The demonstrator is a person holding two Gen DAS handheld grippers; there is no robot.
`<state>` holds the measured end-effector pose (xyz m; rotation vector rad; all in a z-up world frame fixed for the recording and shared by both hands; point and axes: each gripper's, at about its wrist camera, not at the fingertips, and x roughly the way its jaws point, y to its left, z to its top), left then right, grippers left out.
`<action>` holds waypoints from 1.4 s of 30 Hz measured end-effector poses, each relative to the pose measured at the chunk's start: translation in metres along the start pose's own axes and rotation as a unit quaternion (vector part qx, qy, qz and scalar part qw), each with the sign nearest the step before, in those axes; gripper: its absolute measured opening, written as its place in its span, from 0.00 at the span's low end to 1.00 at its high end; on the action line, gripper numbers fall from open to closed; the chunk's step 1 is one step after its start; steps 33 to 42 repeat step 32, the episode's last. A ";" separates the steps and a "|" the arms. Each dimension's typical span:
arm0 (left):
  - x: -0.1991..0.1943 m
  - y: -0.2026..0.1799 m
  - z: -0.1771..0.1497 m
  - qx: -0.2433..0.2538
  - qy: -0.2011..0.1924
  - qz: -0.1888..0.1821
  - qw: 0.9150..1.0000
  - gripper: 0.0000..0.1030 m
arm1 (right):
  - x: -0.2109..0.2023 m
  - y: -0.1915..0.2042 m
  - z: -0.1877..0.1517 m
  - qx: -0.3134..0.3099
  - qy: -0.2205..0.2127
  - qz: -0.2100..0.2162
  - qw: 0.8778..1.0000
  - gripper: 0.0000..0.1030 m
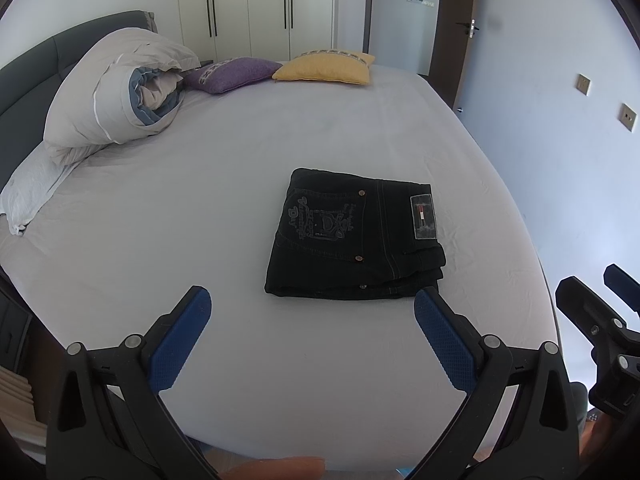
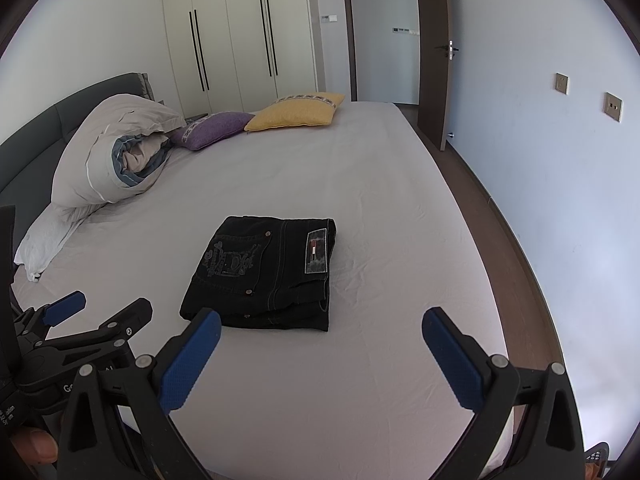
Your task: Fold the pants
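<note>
The left gripper filled the lower frame, jaws spread wide. The right gripper did likewise, empty and side by side.

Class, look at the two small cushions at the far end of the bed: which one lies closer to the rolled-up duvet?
The purple cushion; it nearly meets the rolled duvet, while the yellow cushion lies on its far side, towards the door.
</note>
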<state>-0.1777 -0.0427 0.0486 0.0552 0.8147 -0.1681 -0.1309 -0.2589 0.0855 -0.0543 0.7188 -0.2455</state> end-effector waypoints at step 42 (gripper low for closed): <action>-0.001 -0.008 -0.008 0.008 -0.001 0.002 1.000 1.00 | 0.000 -0.003 -0.009 0.001 0.006 0.003 1.000 1.00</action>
